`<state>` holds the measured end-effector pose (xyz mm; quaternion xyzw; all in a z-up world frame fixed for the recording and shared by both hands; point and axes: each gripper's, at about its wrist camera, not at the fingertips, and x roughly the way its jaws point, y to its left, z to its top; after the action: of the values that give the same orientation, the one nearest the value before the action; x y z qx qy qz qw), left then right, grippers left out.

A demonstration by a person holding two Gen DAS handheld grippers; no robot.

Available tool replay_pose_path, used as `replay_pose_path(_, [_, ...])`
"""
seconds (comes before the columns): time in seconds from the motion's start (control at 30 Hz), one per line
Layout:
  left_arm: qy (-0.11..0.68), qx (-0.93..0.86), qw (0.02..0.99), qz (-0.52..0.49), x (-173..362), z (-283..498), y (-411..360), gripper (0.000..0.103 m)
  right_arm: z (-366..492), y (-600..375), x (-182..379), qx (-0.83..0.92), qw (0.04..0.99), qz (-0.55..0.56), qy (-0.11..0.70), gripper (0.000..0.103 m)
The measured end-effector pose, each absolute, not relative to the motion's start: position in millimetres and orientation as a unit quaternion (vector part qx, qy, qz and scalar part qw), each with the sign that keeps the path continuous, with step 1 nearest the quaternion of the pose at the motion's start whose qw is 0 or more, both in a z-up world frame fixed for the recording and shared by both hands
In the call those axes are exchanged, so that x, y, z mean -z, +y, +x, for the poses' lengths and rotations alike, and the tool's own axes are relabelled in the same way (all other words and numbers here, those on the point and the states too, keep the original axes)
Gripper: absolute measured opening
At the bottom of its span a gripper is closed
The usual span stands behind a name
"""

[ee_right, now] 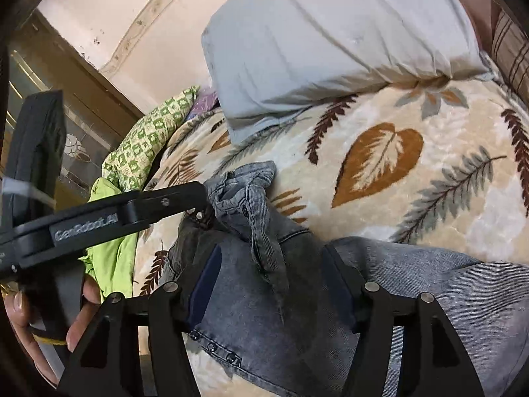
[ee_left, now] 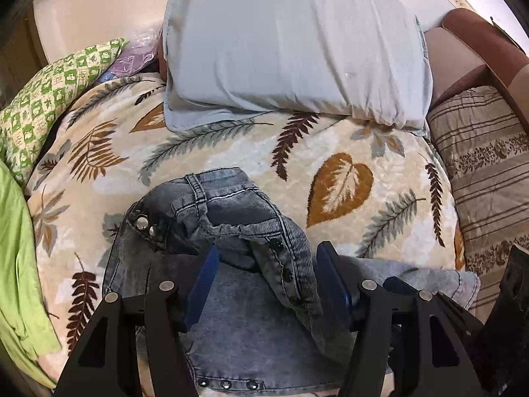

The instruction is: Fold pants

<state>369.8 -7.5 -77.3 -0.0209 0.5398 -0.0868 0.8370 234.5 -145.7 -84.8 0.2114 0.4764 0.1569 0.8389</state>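
Grey-blue denim pants (ee_left: 231, 297) lie on the leaf-print blanket (ee_left: 347, 152), the waistband with metal snaps (ee_left: 147, 226) bunched and flipped over at the far end. My left gripper (ee_left: 266, 284) is open, its blue pads either side of a crumpled strip of waistband, low over the cloth. In the right wrist view the pants (ee_right: 271, 314) spread toward the right. My right gripper (ee_right: 269, 284) is open just above the denim, a twisted fold between its fingers. The left gripper's black body (ee_right: 115, 218) reaches in from the left, held by a hand.
A pale blue pillow (ee_left: 291, 49) lies at the head of the bed. A green patterned pillow (ee_left: 53, 99) and lime cloth (ee_left: 16, 264) sit at the left. A striped cushion (ee_left: 486, 172) and brown sofa arm (ee_left: 476, 53) are at the right. A wooden cabinet (ee_right: 66, 106) stands beyond.
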Motion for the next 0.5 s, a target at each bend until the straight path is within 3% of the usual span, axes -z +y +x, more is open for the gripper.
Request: replay_pose_path(0.5, [0.588, 0.084, 0.804, -0.006, 105, 442, -18, 0.061, 256, -145, 105, -0.189, 0.82, 0.244, 0.482, 0.064])
